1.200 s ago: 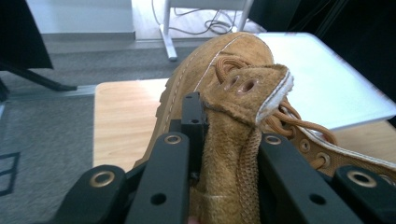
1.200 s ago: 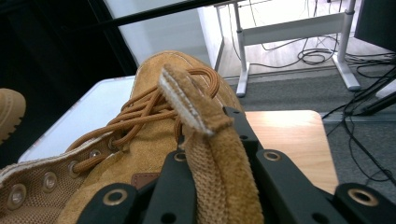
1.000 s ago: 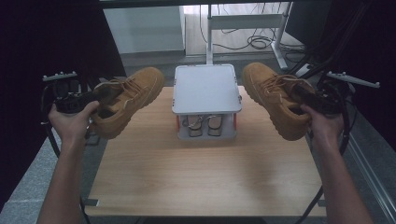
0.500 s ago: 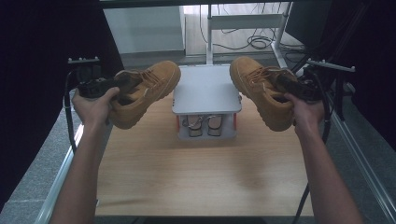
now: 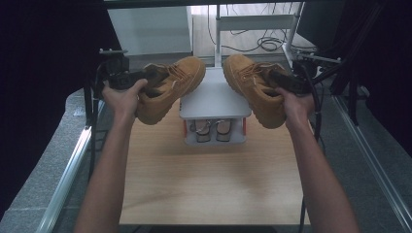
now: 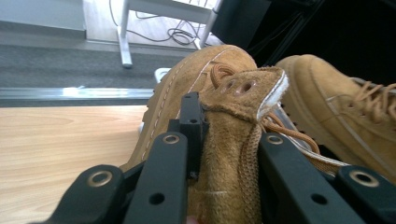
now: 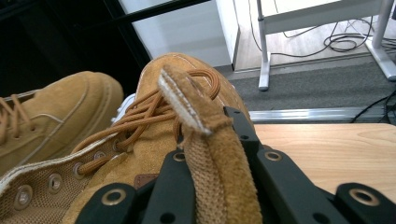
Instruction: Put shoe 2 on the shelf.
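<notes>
Fingers of left gripper [image 5: 145,77] & right gripper [image 5: 279,80] each pinch a tan boot, left boot [image 5: 167,90], right boot [image 5: 255,87]; both lifted above white rack [image 5: 214,99], not yet set down.

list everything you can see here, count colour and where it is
left boot: 1, tan suede with tan laces, held up over the table's far left, toe toward the middle
right boot: 1, tan suede with tan laces, held up over the table's far right, toe toward the middle
shoe rack: 1, white top with red posts, far middle of the table
sandals: 1 pair, pale, on the rack's lower shelf
table: 1, light wood
cables: several, dark, on the floor behind the table
left gripper: 1, black, jaws clamped on the left boot's collar
right gripper: 1, black, jaws clamped on the right boot's tongue
forearms: 2, bare, rising from the bottom edge
</notes>
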`<move>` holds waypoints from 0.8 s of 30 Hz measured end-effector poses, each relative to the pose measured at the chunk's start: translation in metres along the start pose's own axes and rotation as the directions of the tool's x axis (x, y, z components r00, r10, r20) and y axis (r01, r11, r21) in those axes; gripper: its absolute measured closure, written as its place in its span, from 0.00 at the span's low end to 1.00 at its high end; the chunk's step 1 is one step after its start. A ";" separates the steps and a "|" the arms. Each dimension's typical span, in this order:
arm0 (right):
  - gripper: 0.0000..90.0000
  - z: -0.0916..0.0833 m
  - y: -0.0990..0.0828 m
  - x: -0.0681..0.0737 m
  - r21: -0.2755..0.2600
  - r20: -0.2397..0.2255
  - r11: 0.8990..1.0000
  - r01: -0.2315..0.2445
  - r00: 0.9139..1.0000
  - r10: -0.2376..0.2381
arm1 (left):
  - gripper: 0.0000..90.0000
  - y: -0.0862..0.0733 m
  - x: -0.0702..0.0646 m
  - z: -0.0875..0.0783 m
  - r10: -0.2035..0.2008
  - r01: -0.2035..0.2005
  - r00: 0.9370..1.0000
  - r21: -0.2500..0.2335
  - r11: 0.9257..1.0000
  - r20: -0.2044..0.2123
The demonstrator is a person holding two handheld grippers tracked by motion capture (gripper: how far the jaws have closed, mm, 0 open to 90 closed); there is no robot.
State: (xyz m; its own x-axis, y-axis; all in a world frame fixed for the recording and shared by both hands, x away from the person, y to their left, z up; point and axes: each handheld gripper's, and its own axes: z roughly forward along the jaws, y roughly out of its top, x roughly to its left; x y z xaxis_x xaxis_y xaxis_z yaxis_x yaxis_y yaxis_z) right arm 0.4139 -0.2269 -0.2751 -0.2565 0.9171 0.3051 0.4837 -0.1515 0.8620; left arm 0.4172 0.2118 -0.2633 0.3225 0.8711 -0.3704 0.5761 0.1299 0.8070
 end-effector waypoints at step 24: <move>0.91 0.076 0.017 0.010 0.107 0.027 0.988 -0.110 0.994 0.107 | 0.85 0.015 0.005 0.065 -0.126 0.123 0.990 0.058 0.991 0.058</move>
State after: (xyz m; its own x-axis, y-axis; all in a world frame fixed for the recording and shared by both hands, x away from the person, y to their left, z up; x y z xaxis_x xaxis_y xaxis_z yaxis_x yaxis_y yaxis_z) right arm 0.4832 -0.1926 -0.2886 -0.1805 0.9051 0.3850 0.5959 -0.2108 0.7749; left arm 0.4759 0.1871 -0.2831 0.2899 0.8189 -0.4953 0.6541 0.2082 0.7272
